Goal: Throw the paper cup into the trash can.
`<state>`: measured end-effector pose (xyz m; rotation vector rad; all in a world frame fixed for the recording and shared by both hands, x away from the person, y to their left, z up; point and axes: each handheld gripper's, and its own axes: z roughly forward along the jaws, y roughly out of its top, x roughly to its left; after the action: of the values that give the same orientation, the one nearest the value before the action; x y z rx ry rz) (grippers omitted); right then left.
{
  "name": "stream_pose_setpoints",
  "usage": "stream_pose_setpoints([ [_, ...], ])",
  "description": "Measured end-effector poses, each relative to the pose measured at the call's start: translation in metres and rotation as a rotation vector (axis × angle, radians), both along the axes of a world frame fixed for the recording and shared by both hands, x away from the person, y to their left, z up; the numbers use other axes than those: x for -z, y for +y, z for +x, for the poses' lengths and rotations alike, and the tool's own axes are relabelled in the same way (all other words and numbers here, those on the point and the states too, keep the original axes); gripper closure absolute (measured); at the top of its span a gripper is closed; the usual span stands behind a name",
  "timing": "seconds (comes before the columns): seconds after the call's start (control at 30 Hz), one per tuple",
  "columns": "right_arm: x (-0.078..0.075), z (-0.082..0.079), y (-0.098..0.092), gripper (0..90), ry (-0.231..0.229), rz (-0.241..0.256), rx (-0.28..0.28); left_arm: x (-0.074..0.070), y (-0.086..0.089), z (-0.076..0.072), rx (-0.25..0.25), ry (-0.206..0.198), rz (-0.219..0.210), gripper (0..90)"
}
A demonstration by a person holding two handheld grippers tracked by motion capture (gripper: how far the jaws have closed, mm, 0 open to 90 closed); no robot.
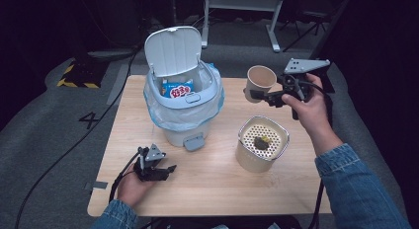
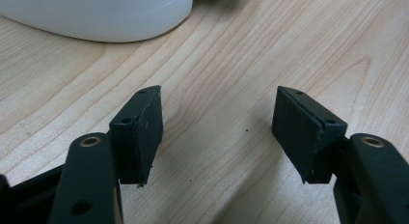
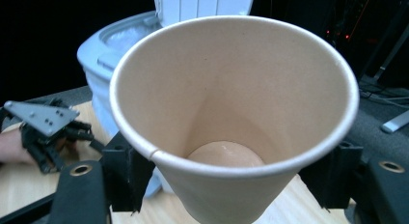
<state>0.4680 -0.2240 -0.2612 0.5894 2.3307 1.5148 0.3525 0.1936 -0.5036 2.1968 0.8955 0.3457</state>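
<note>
A tan paper cup (image 1: 260, 79) hangs in the air over the table's back right, tilted, with my right gripper (image 1: 255, 95) shut on its lower wall. In the right gripper view the cup (image 3: 231, 103) looks empty, its mouth facing the camera, a black jaw on each side. My left gripper (image 1: 169, 169) rests low at the front left of the wooden table (image 1: 217, 189), open. Between its fingers (image 2: 140, 132) lies only bare wood. A white pedal bin (image 1: 182, 98) stands open at the back middle, with a blue-and-white packet (image 1: 178, 90) inside.
A cream container with a perforated strainer insert (image 1: 262, 142) holding a dark green clump stands right of the bin. The bin's base (image 2: 96, 16) lies just beyond my left gripper. Table legs and cables sit on the grey floor behind.
</note>
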Motion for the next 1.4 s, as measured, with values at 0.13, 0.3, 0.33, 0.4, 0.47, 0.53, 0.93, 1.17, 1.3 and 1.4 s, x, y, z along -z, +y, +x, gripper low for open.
stream_pose_setpoints([
  [0.13, -0.009, 0.009, 0.017, 29.5, -0.009, 0.015, -0.006, 0.000, 0.000, 0.000, 0.001, 0.002, -0.001, 35.8],
  [0.3, -0.017, 0.021, 0.041, 29.4, -0.022, 0.042, -0.010, 0.000, 0.000, 0.000, -0.002, 0.001, 0.000, 36.5],
  [0.33, -0.018, 0.023, 0.044, 29.4, -0.021, 0.047, -0.012, 0.000, 0.000, 0.000, -0.003, 0.000, -0.001, 36.7],
  [0.4, -0.020, 0.026, 0.053, 29.3, -0.027, 0.053, -0.014, 0.000, 0.000, 0.000, -0.006, -0.001, -0.004, 36.9],
  [0.47, -0.022, 0.030, 0.061, 29.3, -0.025, 0.064, -0.014, 0.000, 0.000, 0.000, -0.005, -0.004, -0.002, 37.0],
  [0.53, -0.024, 0.033, 0.068, 29.3, -0.029, 0.068, -0.016, 0.000, 0.001, 0.000, -0.005, -0.005, -0.002, 37.4],
  [0.93, -0.027, 0.050, 0.108, 29.0, -0.043, 0.095, -0.038, 0.000, 0.001, 0.000, -0.005, -0.004, -0.003, 37.9],
  [1.17, -0.020, 0.058, 0.126, 29.0, -0.032, 0.078, -0.041, 0.000, 0.002, 0.000, -0.008, -0.005, -0.005, 39.6],
  [1.3, -0.017, 0.059, 0.136, 29.0, -0.030, 0.064, -0.037, 0.000, 0.002, 0.000, -0.007, -0.004, -0.005, 39.6],
  [1.4, -0.015, 0.060, 0.142, 29.0, -0.027, 0.058, -0.040, 0.000, 0.002, 0.000, -0.007, -0.002, -0.005, 39.6],
])
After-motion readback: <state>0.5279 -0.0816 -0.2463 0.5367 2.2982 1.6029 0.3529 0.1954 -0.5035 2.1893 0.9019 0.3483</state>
